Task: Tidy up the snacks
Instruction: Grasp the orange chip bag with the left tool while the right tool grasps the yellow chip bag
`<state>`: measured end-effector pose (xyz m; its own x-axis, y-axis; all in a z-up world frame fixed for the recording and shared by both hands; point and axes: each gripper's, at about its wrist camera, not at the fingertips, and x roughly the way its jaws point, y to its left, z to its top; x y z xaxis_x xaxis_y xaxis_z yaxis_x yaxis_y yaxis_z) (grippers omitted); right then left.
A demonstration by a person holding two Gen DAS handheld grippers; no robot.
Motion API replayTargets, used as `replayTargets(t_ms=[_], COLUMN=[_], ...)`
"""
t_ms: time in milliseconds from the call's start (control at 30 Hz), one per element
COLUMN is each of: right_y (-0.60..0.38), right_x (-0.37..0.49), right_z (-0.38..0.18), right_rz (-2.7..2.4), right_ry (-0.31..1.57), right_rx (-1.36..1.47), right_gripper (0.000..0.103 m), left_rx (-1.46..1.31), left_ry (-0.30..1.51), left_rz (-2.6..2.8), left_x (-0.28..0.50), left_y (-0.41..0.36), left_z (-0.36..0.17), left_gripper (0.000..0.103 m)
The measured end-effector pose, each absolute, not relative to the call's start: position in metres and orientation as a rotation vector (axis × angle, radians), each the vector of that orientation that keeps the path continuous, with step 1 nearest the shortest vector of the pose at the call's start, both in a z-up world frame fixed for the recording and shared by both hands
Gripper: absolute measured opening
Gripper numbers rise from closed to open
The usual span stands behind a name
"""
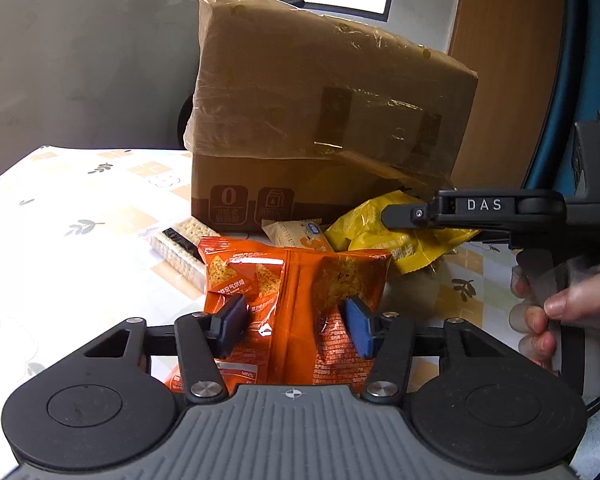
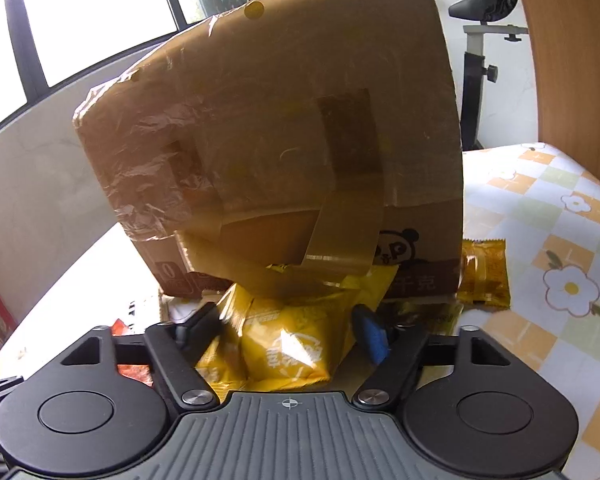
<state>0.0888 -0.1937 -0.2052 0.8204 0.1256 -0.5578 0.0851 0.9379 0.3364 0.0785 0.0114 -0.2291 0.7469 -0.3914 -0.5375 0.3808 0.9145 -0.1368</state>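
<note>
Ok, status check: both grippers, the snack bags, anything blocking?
Left gripper pinching orange chip bag. Right gripper straddling yellow bag, grip unconfirmed. Cardboard box flap overhangs the yellow bag.

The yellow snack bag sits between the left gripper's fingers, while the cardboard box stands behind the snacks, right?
Not quite. In the left wrist view the left gripper has the orange snack bag between its fingers; the cardboard box does stand behind.

left wrist: low, close, faces cardboard box [image 1: 324, 120] | right wrist: closer, same box [image 2: 284, 140] shared
</note>
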Motion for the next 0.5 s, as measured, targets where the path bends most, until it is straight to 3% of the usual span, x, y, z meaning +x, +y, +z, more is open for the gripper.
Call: replayTargets(t_ms=[500], right_y=[-0.192], right_x=[0.033], right_z=[-0.199], right_rz=[0.013], right_ry=[0.597], right_rx=[0.366], right_gripper=[0.053], left_rx=[-0.028], left_ry=[0.556], left_rz=[-0.420], left_x=[0.059], left_y=[0.012], left_z=[-0.217], left_gripper=[0.046])
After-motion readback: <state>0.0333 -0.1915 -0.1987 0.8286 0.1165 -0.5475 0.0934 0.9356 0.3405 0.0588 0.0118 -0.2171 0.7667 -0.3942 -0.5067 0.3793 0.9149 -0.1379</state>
